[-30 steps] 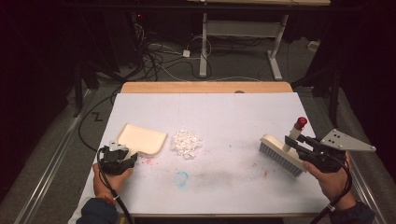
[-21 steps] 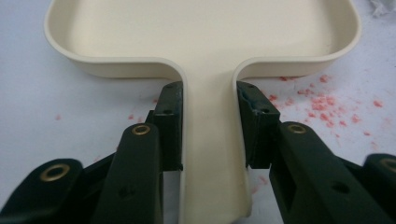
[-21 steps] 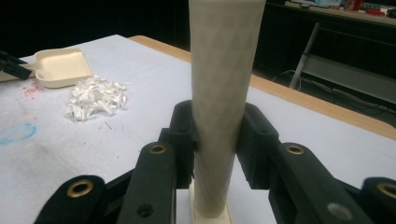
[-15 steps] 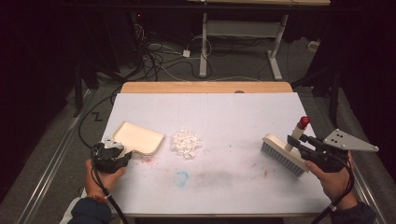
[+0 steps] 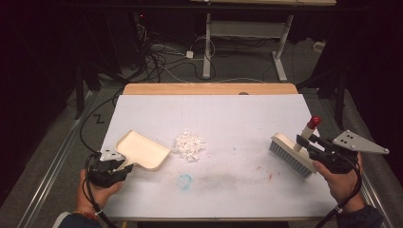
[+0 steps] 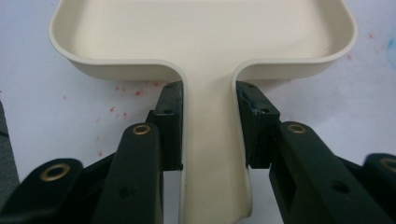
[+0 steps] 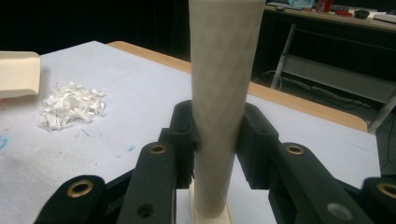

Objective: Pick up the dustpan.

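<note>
High view: paper shreds (image 5: 190, 145) between dustpan-pinching left tool (image 5: 124, 164) and brush-pinching right tool (image 5: 304, 141).

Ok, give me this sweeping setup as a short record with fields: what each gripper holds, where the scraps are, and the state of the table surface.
left gripper: shut on the handle of the cream dustpan
dustpan position: left part of the table, open edge facing the scraps
right gripper: shut on the handle of the brush
brush position: right side of the table, bristles down, red-tipped handle angled up
paper scraps: one white pile, mid-table, just right of the dustpan
table: white sheet with a blue mark and faint red specks
</note>
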`<state>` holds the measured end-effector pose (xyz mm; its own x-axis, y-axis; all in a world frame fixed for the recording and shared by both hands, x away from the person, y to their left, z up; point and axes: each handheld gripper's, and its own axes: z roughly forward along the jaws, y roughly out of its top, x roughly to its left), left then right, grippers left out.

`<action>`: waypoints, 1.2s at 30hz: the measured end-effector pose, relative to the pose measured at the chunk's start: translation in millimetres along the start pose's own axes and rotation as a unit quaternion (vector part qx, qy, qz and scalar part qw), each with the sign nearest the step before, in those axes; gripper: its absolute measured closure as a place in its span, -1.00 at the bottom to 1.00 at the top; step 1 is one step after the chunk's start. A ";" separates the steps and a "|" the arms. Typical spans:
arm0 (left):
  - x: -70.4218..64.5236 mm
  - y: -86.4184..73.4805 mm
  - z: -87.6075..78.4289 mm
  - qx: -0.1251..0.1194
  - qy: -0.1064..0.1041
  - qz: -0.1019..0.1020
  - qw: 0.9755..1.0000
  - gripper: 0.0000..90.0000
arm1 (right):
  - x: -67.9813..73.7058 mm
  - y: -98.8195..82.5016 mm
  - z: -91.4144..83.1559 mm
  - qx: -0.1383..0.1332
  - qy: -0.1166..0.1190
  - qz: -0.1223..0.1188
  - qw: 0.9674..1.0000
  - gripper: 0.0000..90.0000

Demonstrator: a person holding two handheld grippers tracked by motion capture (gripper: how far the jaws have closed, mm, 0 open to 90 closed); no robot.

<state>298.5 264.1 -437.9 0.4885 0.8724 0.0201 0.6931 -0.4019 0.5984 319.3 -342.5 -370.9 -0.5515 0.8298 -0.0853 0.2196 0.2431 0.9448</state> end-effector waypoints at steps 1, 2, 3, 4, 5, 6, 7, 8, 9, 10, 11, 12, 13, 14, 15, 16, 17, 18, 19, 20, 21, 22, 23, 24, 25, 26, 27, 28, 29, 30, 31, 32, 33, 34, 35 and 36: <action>-1.3 0.0 -1.2 0.004 -0.006 0.005 1.000 0.41 | -0.2 -0.5 0.6 0.003 -0.001 0.000 1.000 0.56; -1.9 0.0 -2.0 0.008 -0.010 0.010 1.000 0.41 | -0.2 -0.5 0.6 0.003 -0.001 0.000 1.000 0.56; -3.4 0.2 -3.6 0.010 -0.012 0.016 1.000 0.41 | -0.7 -1.0 1.2 0.005 0.001 0.001 1.000 0.56; -5.1 0.7 -5.2 0.011 -0.010 0.020 1.000 0.41 | -0.7 -1.0 1.2 0.005 0.001 0.001 1.000 0.56; -7.9 2.3 -8.4 0.012 -0.015 0.028 0.999 0.41 | -1.9 -1.8 2.0 0.007 0.001 -0.001 1.000 0.56; -7.9 2.3 -8.4 0.012 -0.015 0.028 0.999 0.42 | -2.3 -2.0 2.3 0.009 0.001 -0.001 1.000 0.56; -9.8 2.9 -10.1 0.010 -0.016 0.032 0.999 0.42 | -2.3 -2.0 2.3 0.009 0.001 -0.001 1.000 0.56; -12.4 3.6 -11.3 0.013 -0.022 0.037 0.999 0.41 | -2.7 -2.1 2.8 0.009 0.001 -0.001 1.000 0.56; -13.9 3.8 -11.7 0.014 -0.024 0.041 0.999 0.41 | -3.7 -1.5 3.6 0.009 0.000 0.000 1.000 0.56; -15.7 3.8 -11.9 0.016 -0.027 0.042 0.999 0.41 | -3.7 -1.0 4.0 0.007 0.000 -0.001 1.000 0.56; -16.9 3.5 -11.6 0.018 -0.033 0.044 0.998 0.41 | -3.7 -1.0 4.0 0.007 0.000 -0.001 1.000 0.56; -17.9 3.2 -11.2 0.023 -0.036 0.049 0.998 0.41 | -3.6 -0.4 4.1 0.007 0.000 -0.001 1.000 0.56; -18.6 2.9 -10.8 0.024 -0.039 0.051 0.998 0.41 | -3.6 0.6 5.0 0.006 0.003 -0.001 1.000 0.56; -19.2 2.8 -10.5 0.026 -0.043 0.052 0.997 0.41 | -3.6 0.6 5.0 0.006 0.003 -0.001 1.000 0.56; -20.5 2.7 -10.2 0.030 -0.048 0.056 0.997 0.41 | -3.7 1.1 6.7 0.006 0.003 -0.001 1.000 0.56; -21.7 2.6 -9.8 0.030 -0.050 0.057 0.997 0.41 | -3.7 1.1 6.7 0.006 0.003 -0.001 1.000 0.56; -23.2 2.7 -8.7 0.034 -0.054 0.060 0.996 0.41 | -3.8 1.1 7.6 0.005 0.004 -0.001 1.000 0.56; -24.1 2.9 -6.6 0.040 -0.059 0.063 0.995 0.41 | -3.6 1.3 10.0 0.006 0.006 0.001 1.000 0.56; -24.6 3.0 -4.7 0.042 -0.061 0.062 0.995 0.41 | -3.7 1.5 11.4 0.006 0.007 -0.002 1.000 0.56; -24.6 3.0 -4.7 0.042 -0.061 0.062 0.995 0.41 | -3.6 1.7 12.8 0.006 0.006 -0.002 1.000 0.56; -24.5 3.5 -2.2 0.046 -0.065 0.061 0.995 0.41 | -3.5 1.8 14.6 0.005 0.008 -0.002 1.000 0.56; -24.5 3.5 -2.2 0.046 -0.065 0.061 0.995 0.41 | -3.5 1.8 14.6 0.005 0.008 -0.002 1.000 0.56; -24.5 3.9 -1.6 0.045 -0.066 0.060 0.995 0.41 | -3.4 2.2 16.4 0.005 0.008 -0.003 1.000 0.56; -24.6 4.3 -1.2 0.045 -0.065 0.062 0.995 0.41 | -3.2 2.4 18.3 0.006 0.007 -0.003 1.000 0.56; -24.6 5.1 -0.1 0.048 -0.067 0.063 0.995 0.41 | -3.5 3.4 22.7 0.006 0.006 -0.006 1.000 0.56; -24.6 5.1 -0.1 0.048 -0.067 0.063 0.995 0.41 | -3.9 4.3 23.9 0.007 0.005 -0.007 1.000 0.56; -24.6 6.0 1.2 0.050 -0.067 0.066 0.994 0.41 | -4.6 6.0 25.4 0.005 0.005 -0.008 1.000 0.56; -24.6 6.0 1.2 0.050 -0.067 0.066 0.994 0.41 | -4.6 6.0 25.4 0.005 0.005 -0.008 1.000 0.56; -25.2 6.5 1.9 0.048 -0.067 0.065 0.994 0.41 | -5.0 7.8 26.3 0.001 0.006 -0.006 1.000 0.56; -25.4 7.4 3.0 0.049 -0.068 0.069 0.994 0.41 | -5.3 10.0 27.4 -0.002 0.006 -0.006 1.000 0.56; -25.9 8.0 4.3 0.050 -0.069 0.071 0.994 0.41 | -5.1 15.3 29.4 -0.007 0.006 -0.004 1.000 0.56; -26.0 8.5 5.1 0.052 -0.069 0.072 0.994 0.41 | -5.1 15.3 29.4 -0.007 0.006 -0.004 1.000 0.56; -25.8 9.4 6.6 0.051 -0.070 0.074 0.994 0.41 | -5.3 19.9 32.7 -0.012 0.007 -0.009 1.000 0.57; -26.0 10.1 7.9 0.052 -0.070 0.074 0.993 0.41 | -4.9 21.8 34.9 -0.014 0.010 -0.011 1.000 0.56; -26.1 10.9 9.1 0.053 -0.069 0.077 0.993 0.41 | -4.2 23.5 37.2 -0.014 0.010 -0.012 1.000 0.56; -26.5 11.8 10.1 0.052 -0.068 0.079 0.993 0.41 | -4.2 23.5 37.2 -0.014 0.010 -0.012 1.000 0.56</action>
<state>299.0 233.4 -439.4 0.6581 0.7529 -0.0058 0.6498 -0.5640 0.5096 356.8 -321.6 -360.1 -0.5724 0.8137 -0.1013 0.1838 0.2477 0.9512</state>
